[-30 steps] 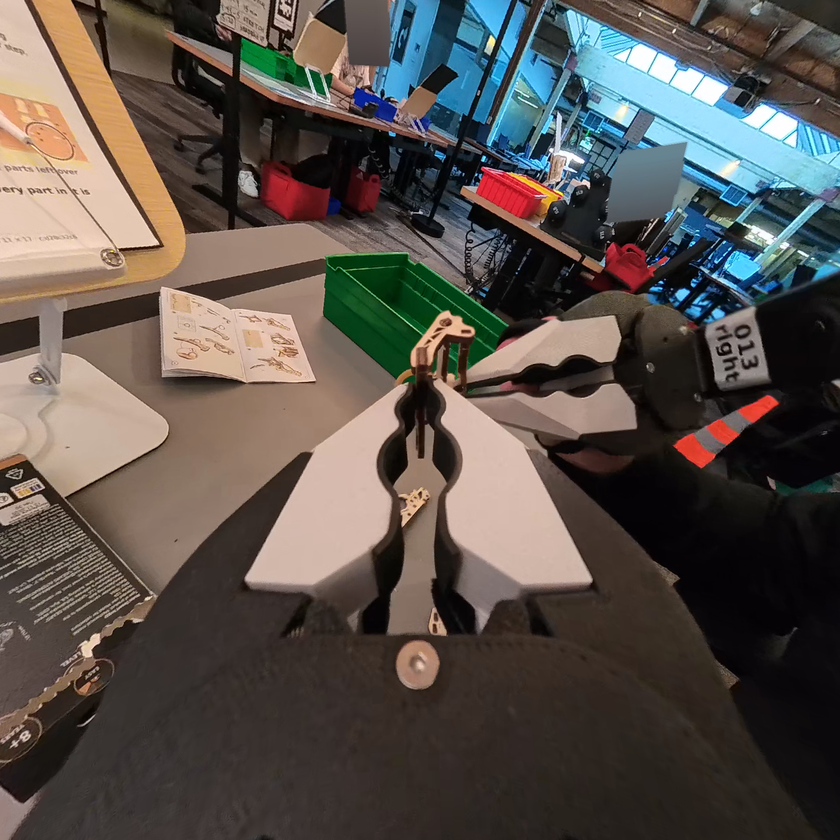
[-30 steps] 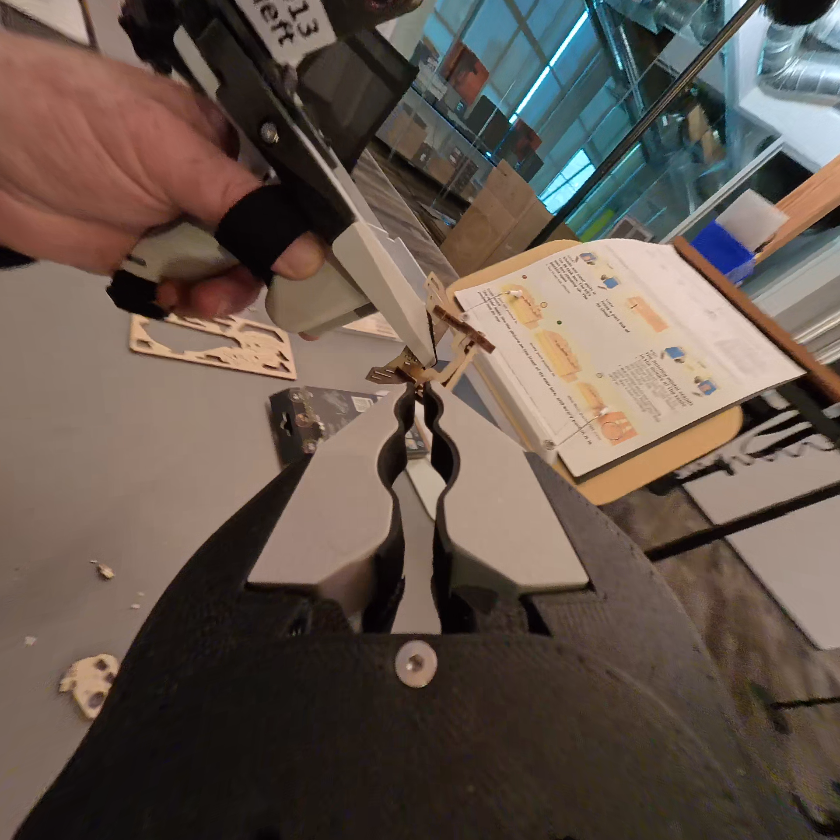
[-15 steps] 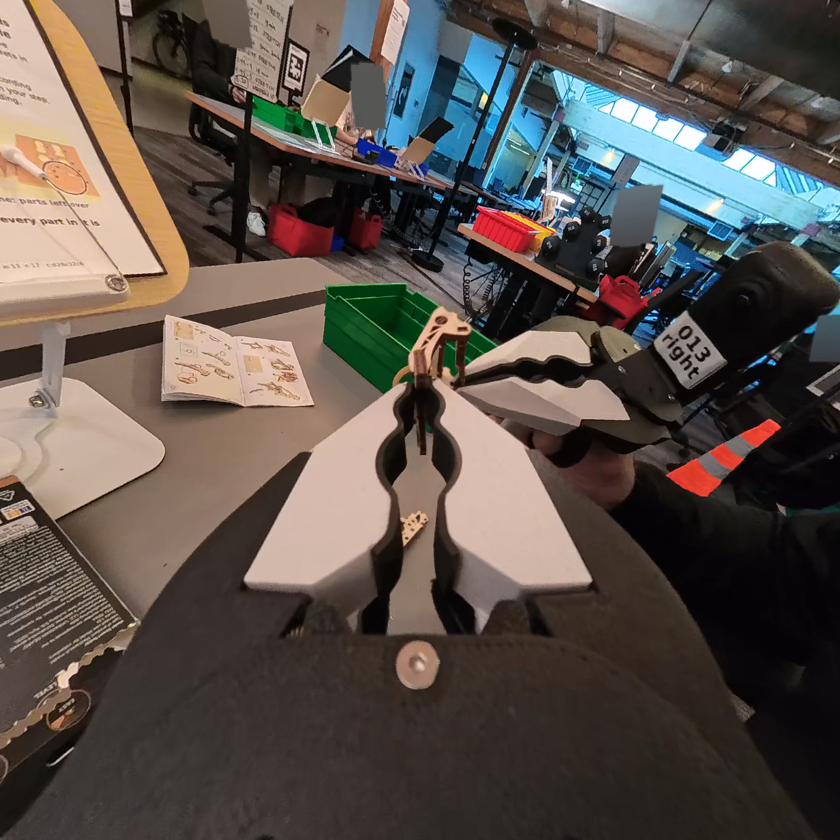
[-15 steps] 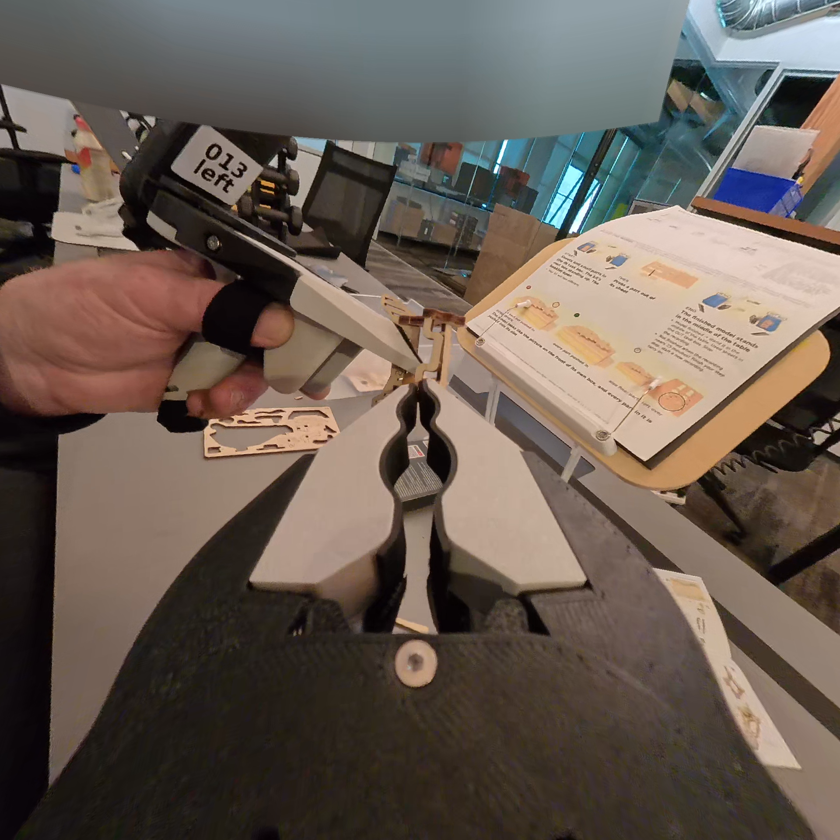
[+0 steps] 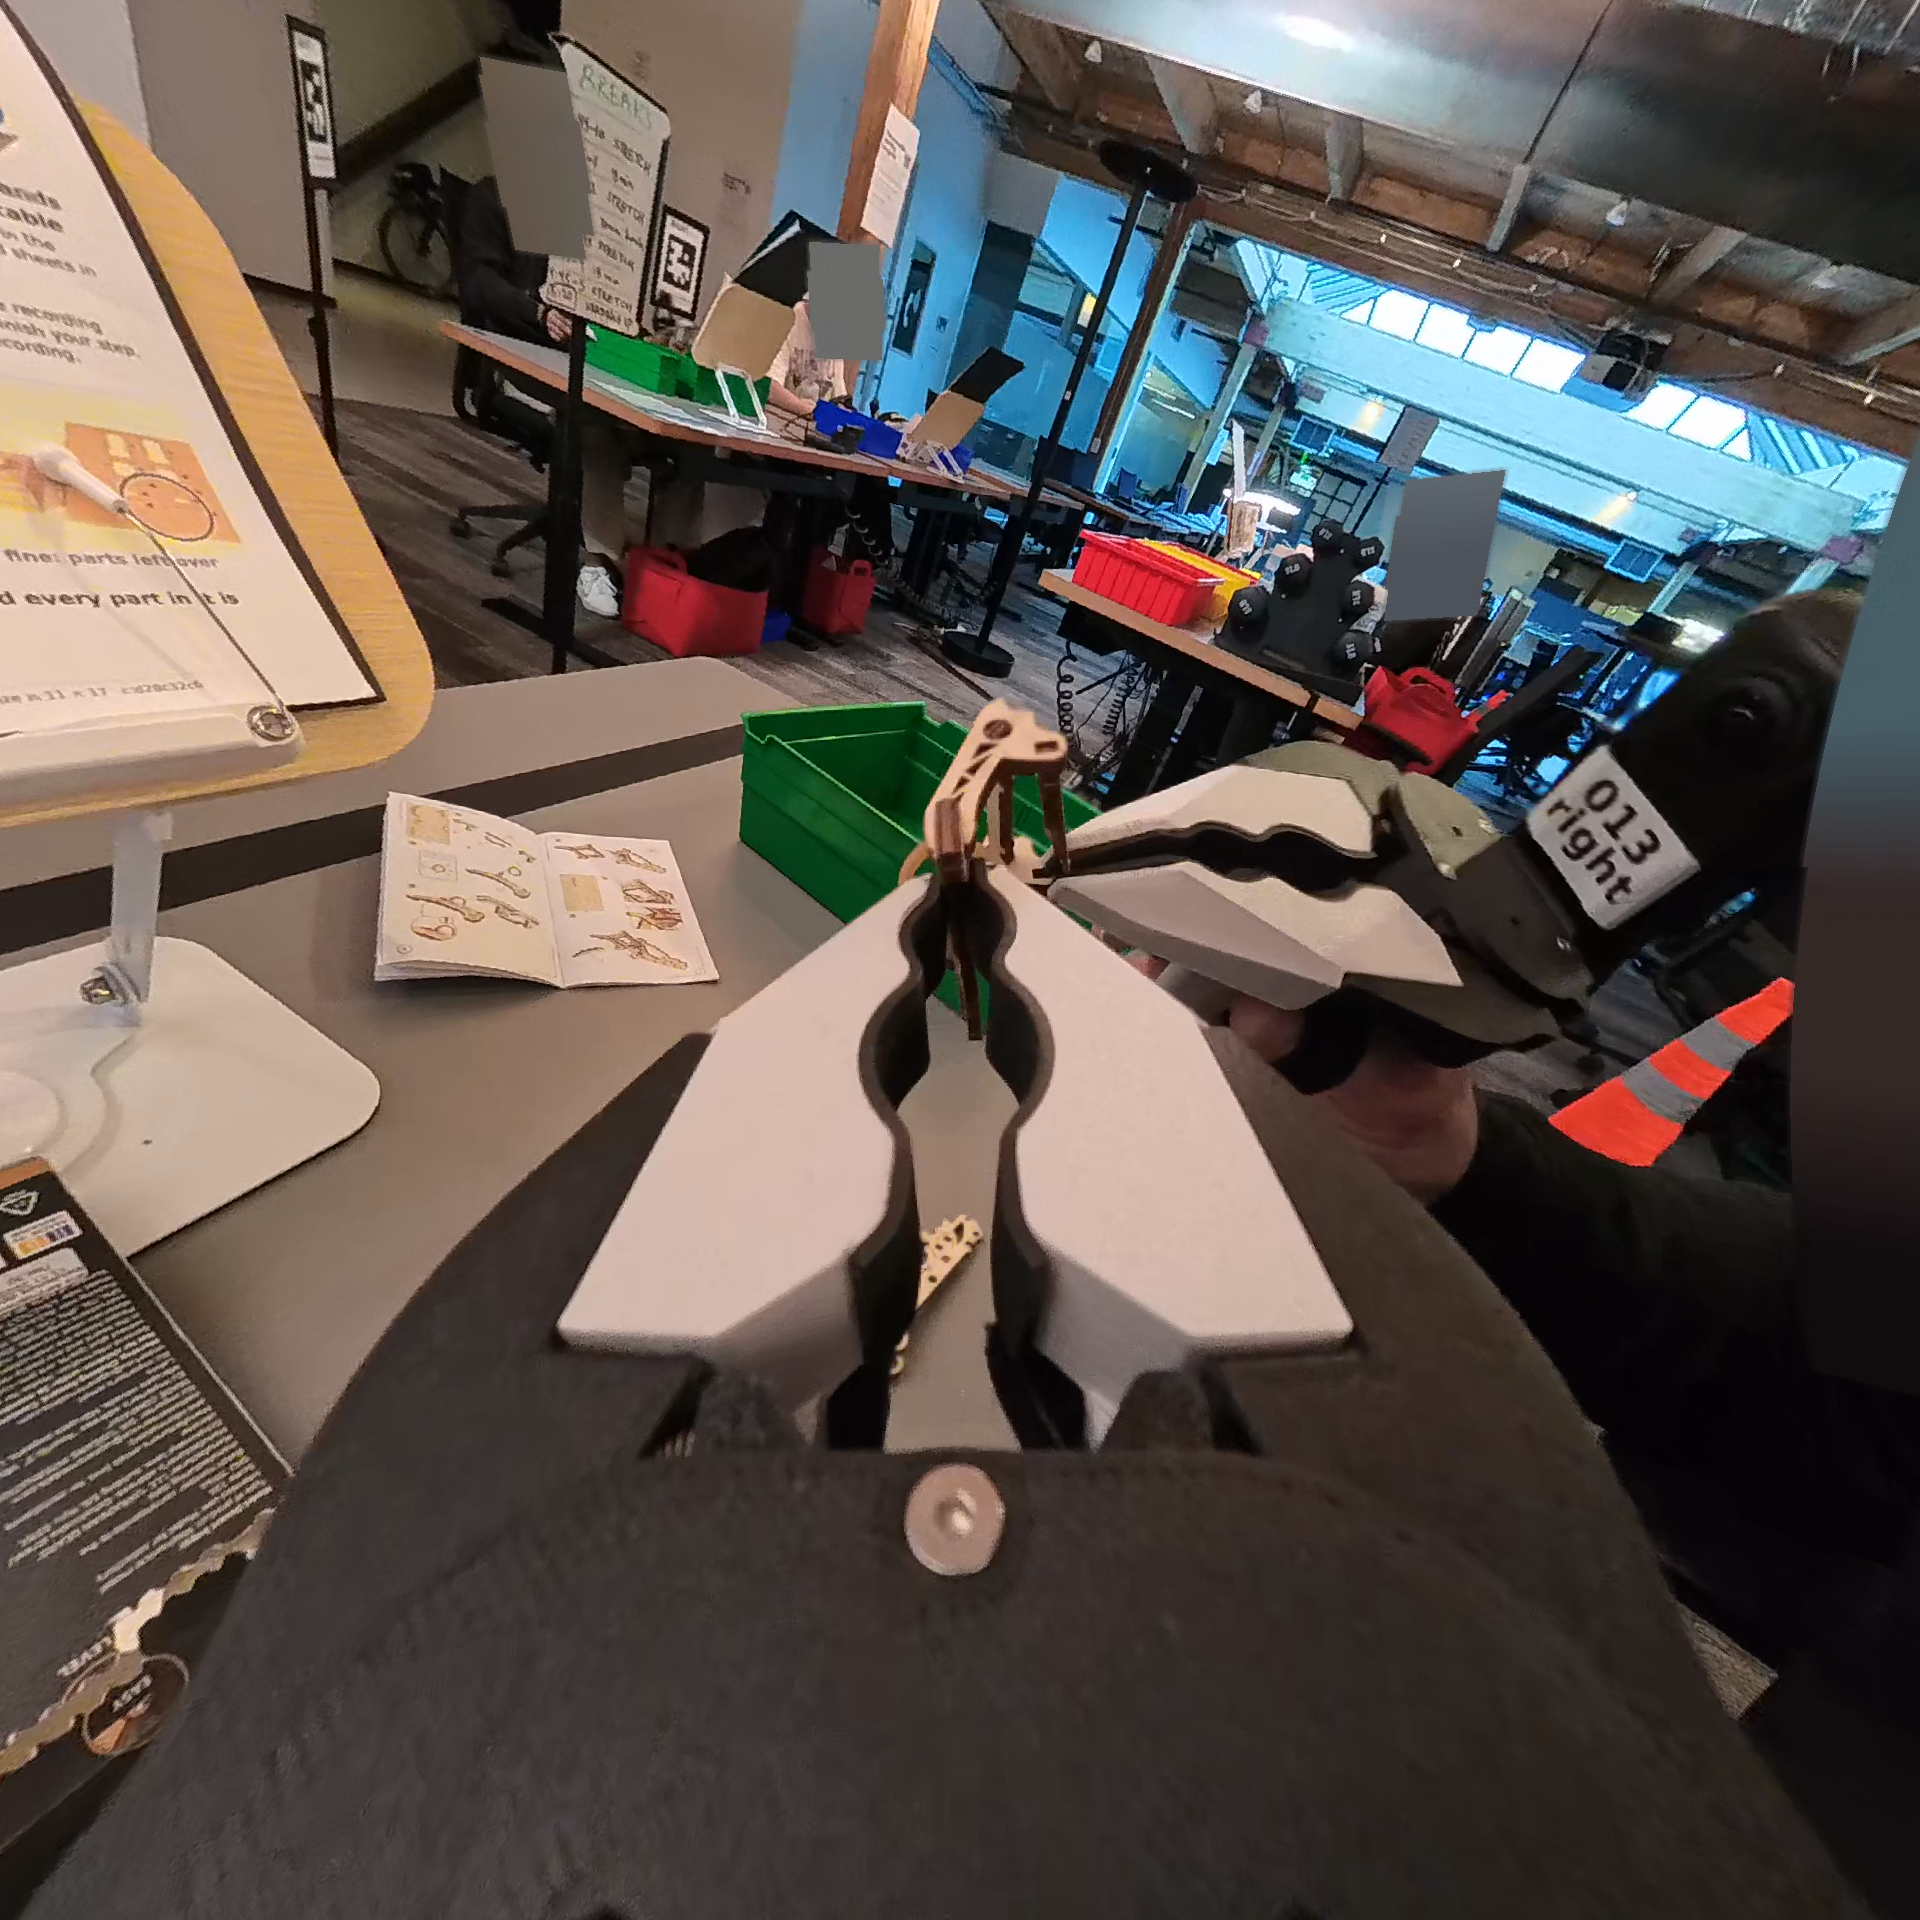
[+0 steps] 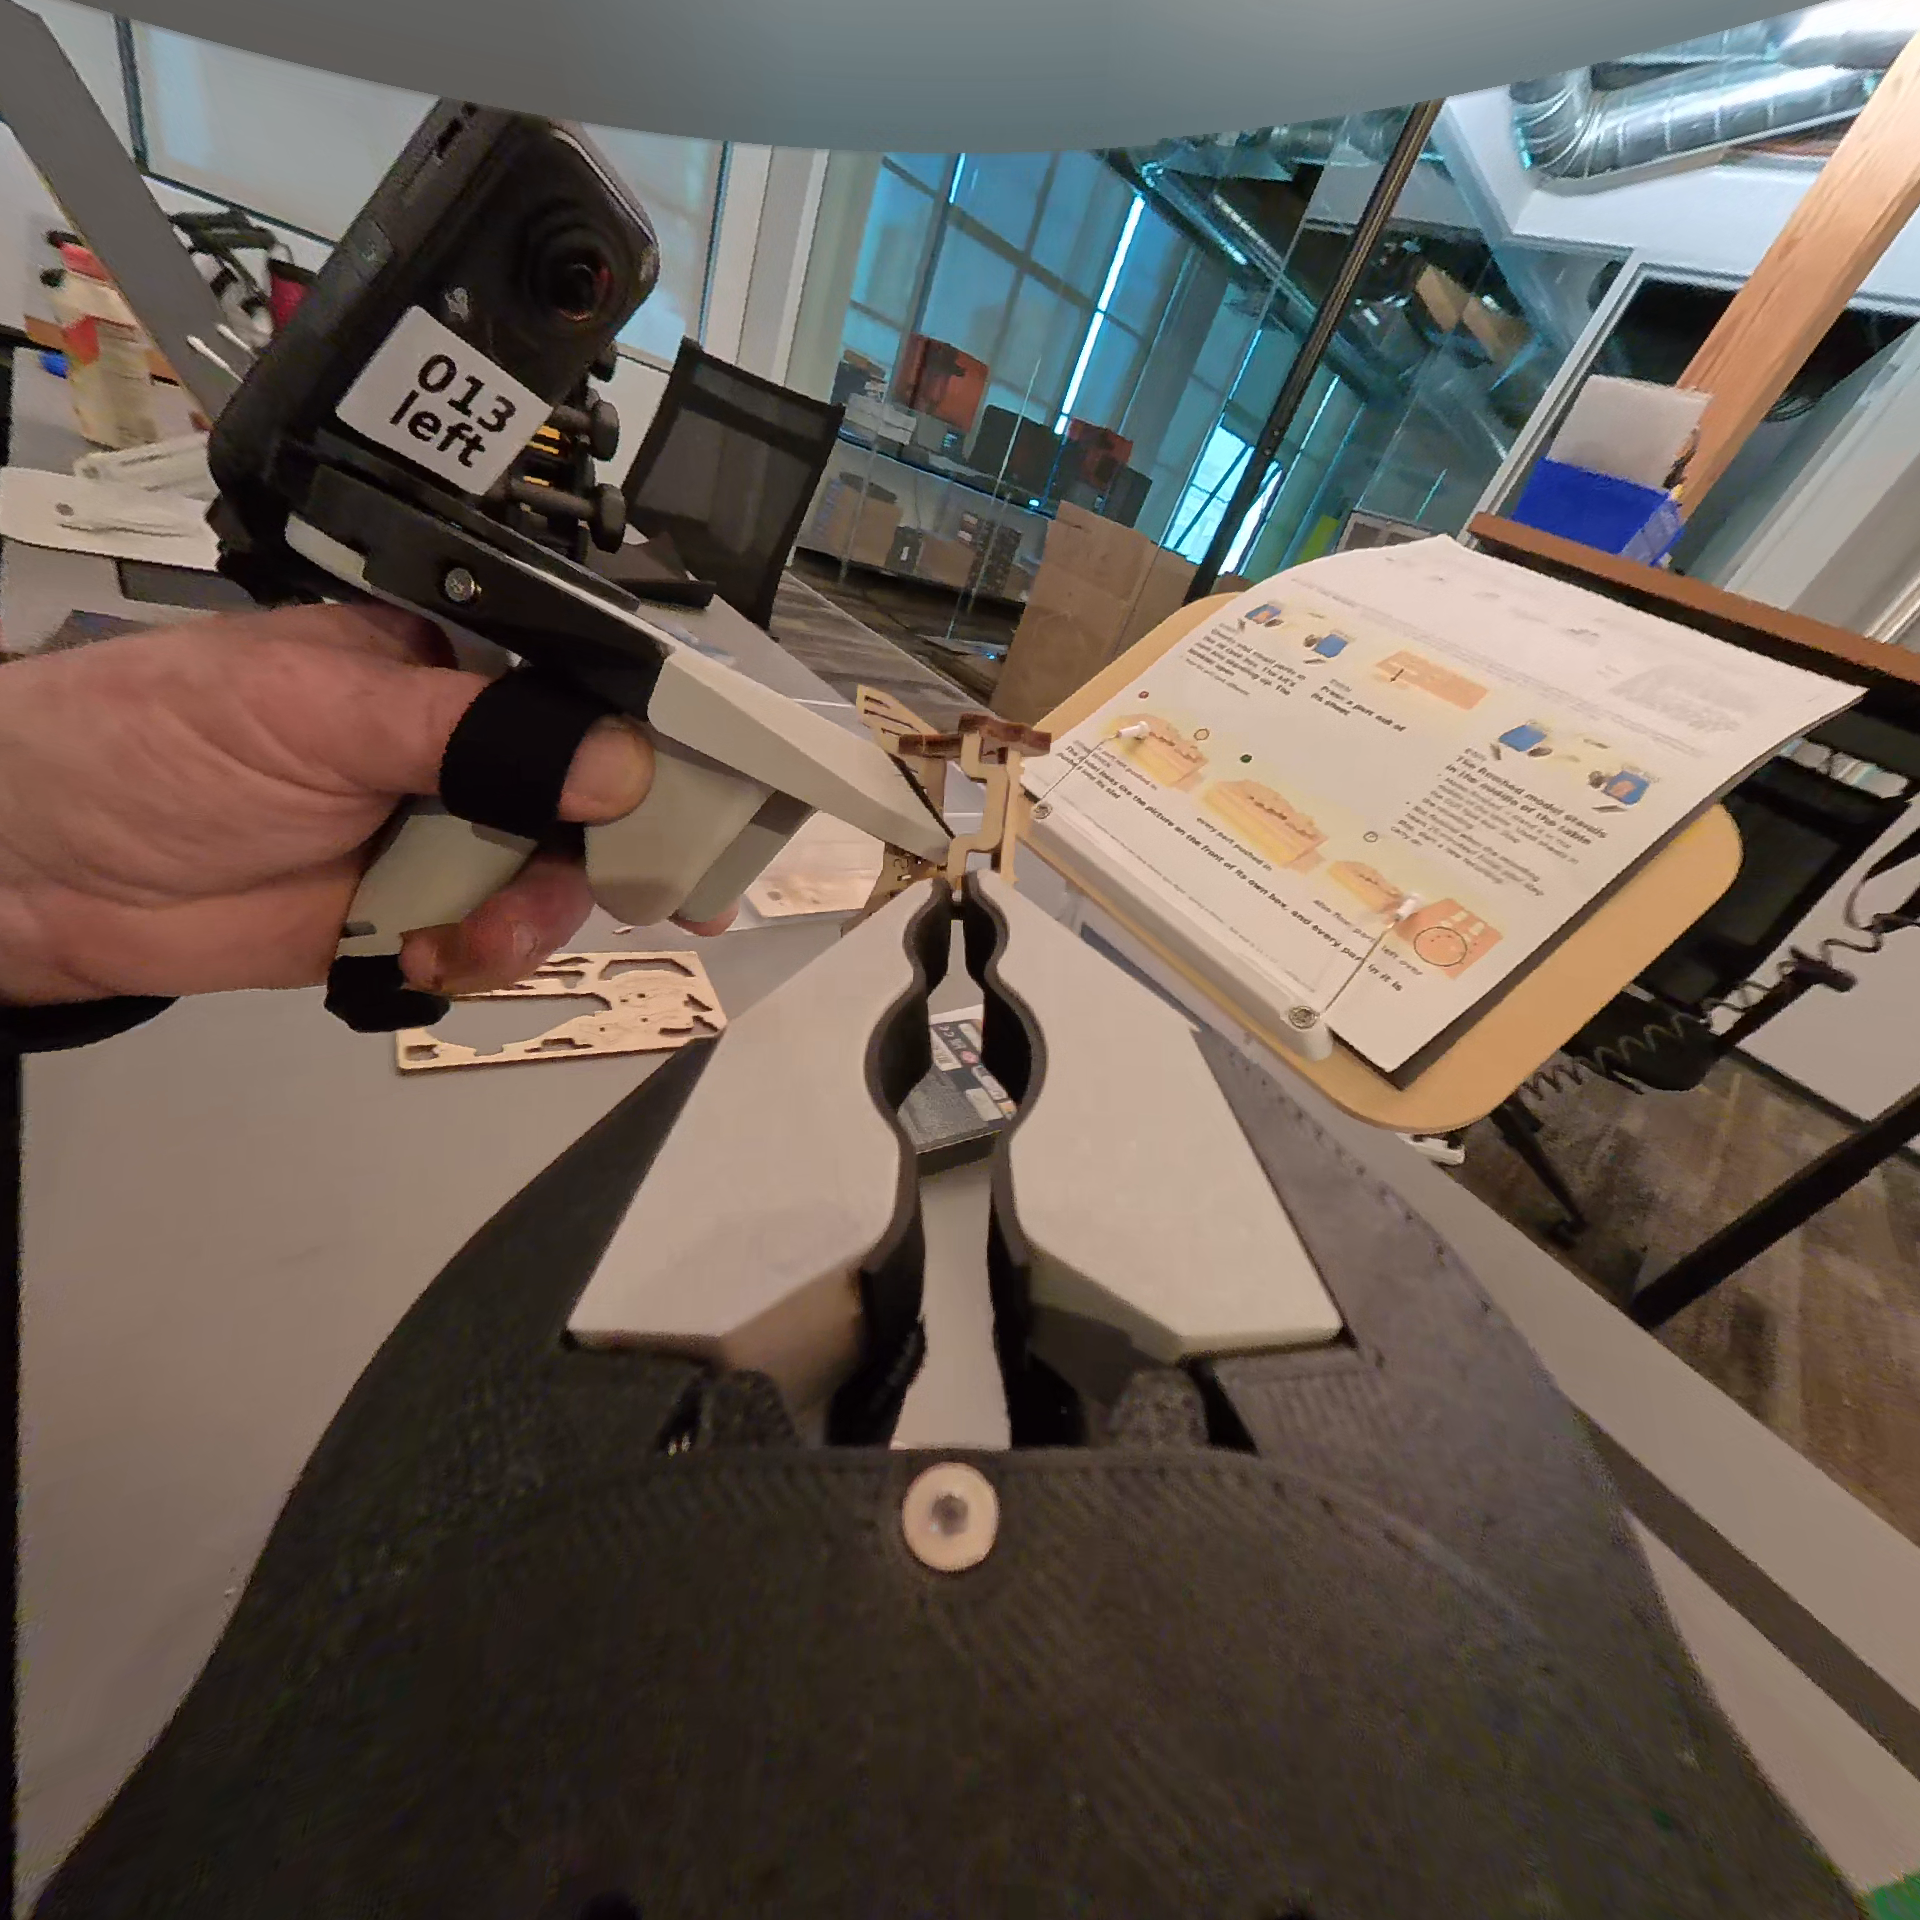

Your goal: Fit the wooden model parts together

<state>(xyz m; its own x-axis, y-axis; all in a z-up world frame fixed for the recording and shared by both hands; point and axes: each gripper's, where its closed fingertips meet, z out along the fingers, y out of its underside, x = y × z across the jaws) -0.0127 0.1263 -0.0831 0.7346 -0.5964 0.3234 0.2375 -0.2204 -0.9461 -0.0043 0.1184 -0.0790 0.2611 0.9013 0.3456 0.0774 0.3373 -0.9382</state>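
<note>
A small pale wooden model assembly [image 5: 992, 784] is held in the air between both grippers. My left gripper [image 5: 961, 888] is shut on its lower stem, and thin wooden strips hang down between the fingers. My right gripper [image 5: 1065, 883] comes in from the right and touches the model's right side. In the right wrist view, my right gripper [image 6: 961, 894] is shut on the bottom of a stepped wooden part [image 6: 992, 800] of the same assembly. The left gripper [image 6: 940, 847], held by a bare hand, pinches the assembly from the left.
A green bin [image 5: 831, 790] and an open booklet [image 5: 540, 904] lie on the grey table behind the model. An instruction board on a stand [image 6: 1403, 790] is close by. A punched wooden sheet [image 6: 561, 1013], a black box [image 5: 104, 1455] and a loose wooden piece [image 5: 951, 1257] lie on the table. Left and right tips are no more than a few centimetres apart.
Both grippers stayed shut on the model. The right gripper swung from a tilted pose to level, and its handle rose. The left gripper tilted up slightly.
</note>
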